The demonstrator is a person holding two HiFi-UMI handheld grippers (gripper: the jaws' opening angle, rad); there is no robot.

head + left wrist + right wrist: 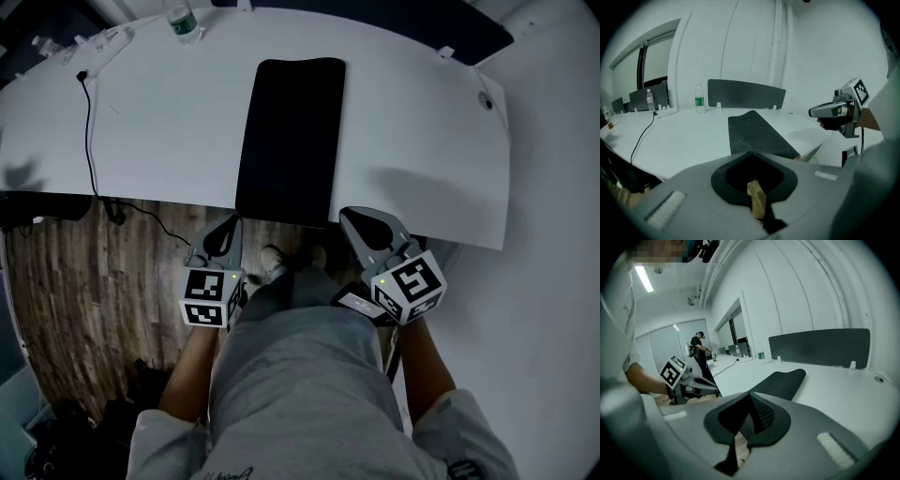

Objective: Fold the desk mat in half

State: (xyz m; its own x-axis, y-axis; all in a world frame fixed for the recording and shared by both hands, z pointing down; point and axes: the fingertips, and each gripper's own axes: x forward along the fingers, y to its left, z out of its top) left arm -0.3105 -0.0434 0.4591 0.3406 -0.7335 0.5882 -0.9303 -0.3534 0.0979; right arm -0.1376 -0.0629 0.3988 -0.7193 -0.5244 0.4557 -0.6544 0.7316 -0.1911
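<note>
At the near edge of the desk [422, 141], the desk mat [291, 141] lies flat and unfolded. Its long sides run from close to the far edge down to the near edge, where its short end sits at the lip; whether it overhangs cannot be told. Your left gripper [232, 225] and right gripper [347, 216] hover just in front of and below that edge, over the wooden floor [84, 281], one near each near corner of the mat, and neither touches it. Both pairs of jaws are closed tip to tip with nothing between them, as each gripper view shows. The fold is judged not yet begun, and the step in hand is the approach to the mat's near end. To do it well, part both jaws before you reach the edge, then slide one jaw under and one over the mat at each near corner. Take an equal bite on both sides. Lift the two corners together and carry them level toward the far end, so that they land on the far corners and the crease runs straight across the middle. The water bottle [185, 23] and cable [89, 112] sit toward the far left corner, well apart from the mat, and are unlikely to interfere.
</note>
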